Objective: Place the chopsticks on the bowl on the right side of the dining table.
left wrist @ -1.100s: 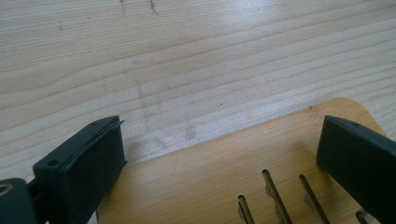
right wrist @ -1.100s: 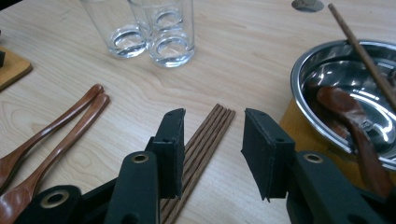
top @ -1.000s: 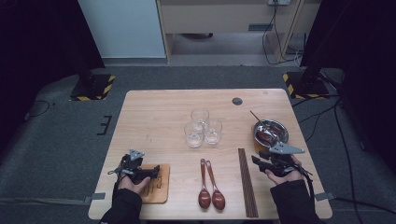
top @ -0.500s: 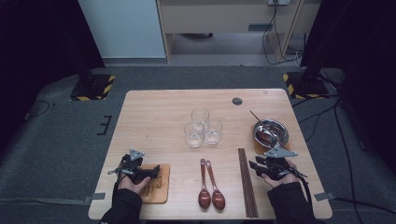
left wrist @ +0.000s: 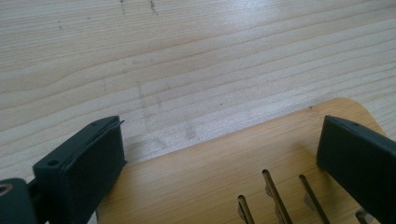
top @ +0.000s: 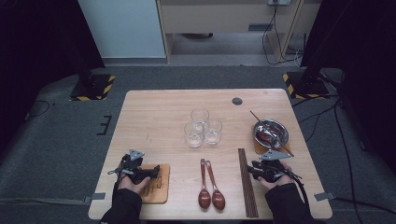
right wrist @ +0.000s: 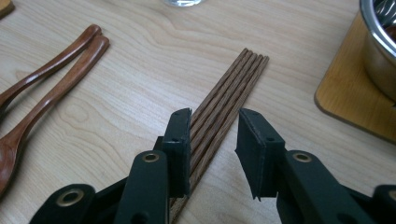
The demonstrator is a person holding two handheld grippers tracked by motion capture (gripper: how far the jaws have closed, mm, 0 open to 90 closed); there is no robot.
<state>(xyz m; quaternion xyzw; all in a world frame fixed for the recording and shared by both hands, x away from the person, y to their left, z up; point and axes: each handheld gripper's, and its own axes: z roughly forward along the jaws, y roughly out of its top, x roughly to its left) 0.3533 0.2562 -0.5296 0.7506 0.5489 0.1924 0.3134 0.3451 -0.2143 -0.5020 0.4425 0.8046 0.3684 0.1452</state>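
currently, working from the left of the table: the left gripper rests over a small wooden board at the near left edge. its jaws stand wide apart with nothing between the pads; the board's slotted end lies below them. it is released and idle.

next, two wooden spoons lie side by side at the near centre, bowls toward the person. three glasses stand clustered behind them.

further right, the bundle of chopsticks lies flat, running front to back, just beside the spoons. the right gripper is lowered onto the bundle's near half. its jaws have just been closing; the sticks sit between them, the left pad at the bundle's edge, the right pad apart from it. no grip is made yet.

behind it, a steel bowl sits on a wooden mat.

risk, as a judgement: the bundle is off-centre between the pads. closing may push the loose sticks sideways, fan them, or catch only some. pads riding too high may roll a stick out.
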